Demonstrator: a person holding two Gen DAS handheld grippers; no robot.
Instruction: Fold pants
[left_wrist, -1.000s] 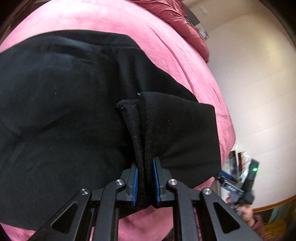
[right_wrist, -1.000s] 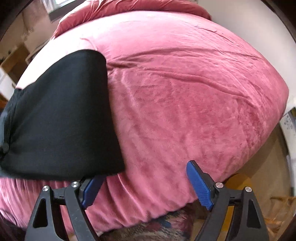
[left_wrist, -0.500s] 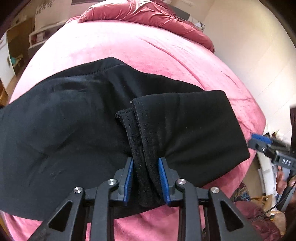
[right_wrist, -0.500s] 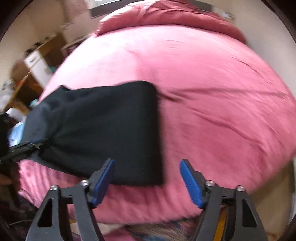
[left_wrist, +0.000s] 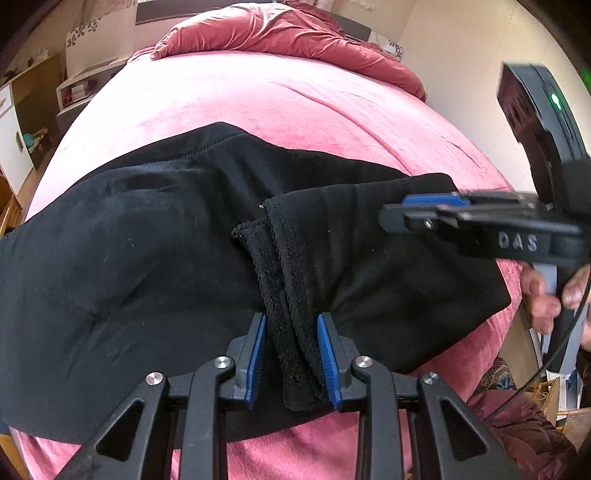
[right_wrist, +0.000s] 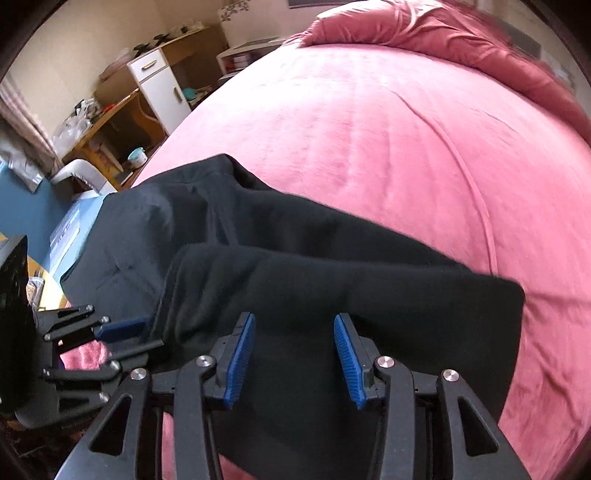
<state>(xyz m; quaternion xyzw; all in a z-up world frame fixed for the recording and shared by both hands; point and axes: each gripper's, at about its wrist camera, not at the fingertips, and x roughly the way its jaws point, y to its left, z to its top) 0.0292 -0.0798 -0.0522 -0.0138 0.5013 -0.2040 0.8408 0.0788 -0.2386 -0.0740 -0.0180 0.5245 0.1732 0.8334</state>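
Observation:
Black pants (left_wrist: 147, 258) lie across the pink bed, with the leg ends folded back over the rest. The folded hem strip (left_wrist: 291, 314) lies between the blue pads of my left gripper (left_wrist: 291, 358); the jaws stand slightly apart around it and do not pinch it. My right gripper (right_wrist: 295, 354) is open, hovering just above the folded black cloth (right_wrist: 332, 295) near the bed's front edge. It also shows from the side in the left wrist view (left_wrist: 443, 214), over the folded part. The left gripper shows at the lower left of the right wrist view (right_wrist: 110, 343).
The pink bedspread (right_wrist: 406, 129) stretches far beyond the pants. A bunched red duvet (left_wrist: 280, 29) lies at the head. A white cabinet and wooden desk (right_wrist: 155, 81) stand left of the bed. A wall lies to the right.
My left jaws have spread apart, loosening their hold on the hem. My right gripper has swung left, from bare bed to over the folded cloth.

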